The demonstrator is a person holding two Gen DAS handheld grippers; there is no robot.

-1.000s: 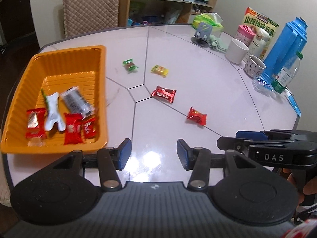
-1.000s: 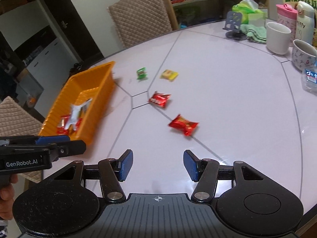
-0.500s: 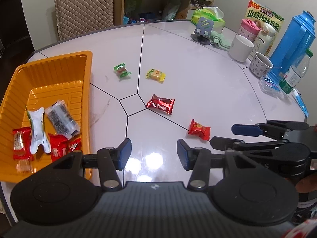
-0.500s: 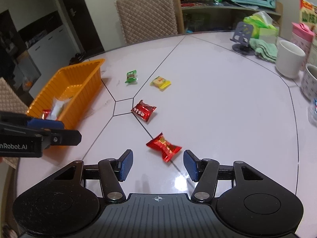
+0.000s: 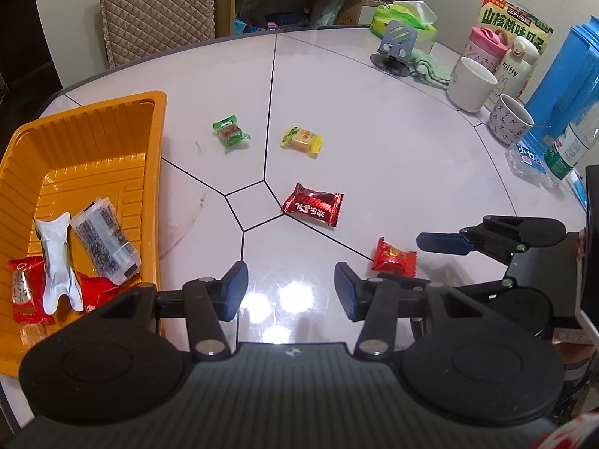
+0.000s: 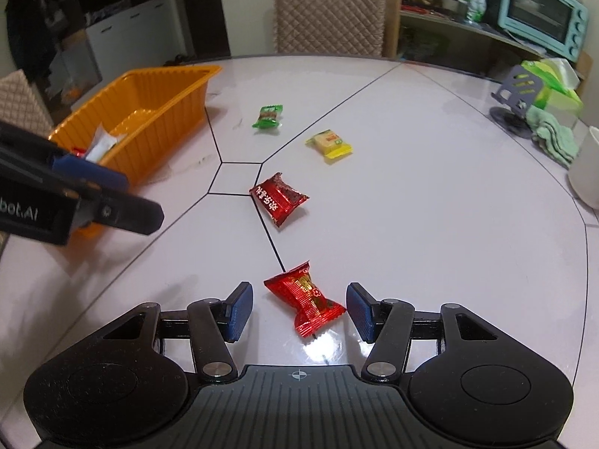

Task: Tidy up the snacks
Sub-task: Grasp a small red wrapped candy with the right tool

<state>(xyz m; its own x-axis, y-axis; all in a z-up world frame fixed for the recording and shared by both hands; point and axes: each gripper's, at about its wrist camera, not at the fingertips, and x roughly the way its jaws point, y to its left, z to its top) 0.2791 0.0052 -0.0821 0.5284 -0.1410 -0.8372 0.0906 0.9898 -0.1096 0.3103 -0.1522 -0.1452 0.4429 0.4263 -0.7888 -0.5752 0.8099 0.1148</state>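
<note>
Candy in red wrap (image 6: 304, 301) sits between my right gripper's (image 6: 298, 312) parted pads, unpinched, lined up for grabbing; left gripper (image 5: 288, 292) hovers empty, half-spread, beside the orange tray (image 5: 112, 134).

tray (image 5: 112, 119) left on table (image 5: 393, 157); candy (image 6: 305, 301) between right tool (image 6: 298, 310) pads

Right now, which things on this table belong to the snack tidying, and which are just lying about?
Job:
orange tray
small red candy, between the right gripper pads, untouched
larger red packet
yellow candy
green candy

Lying about:
white mug
blue flask
phone stand
</note>
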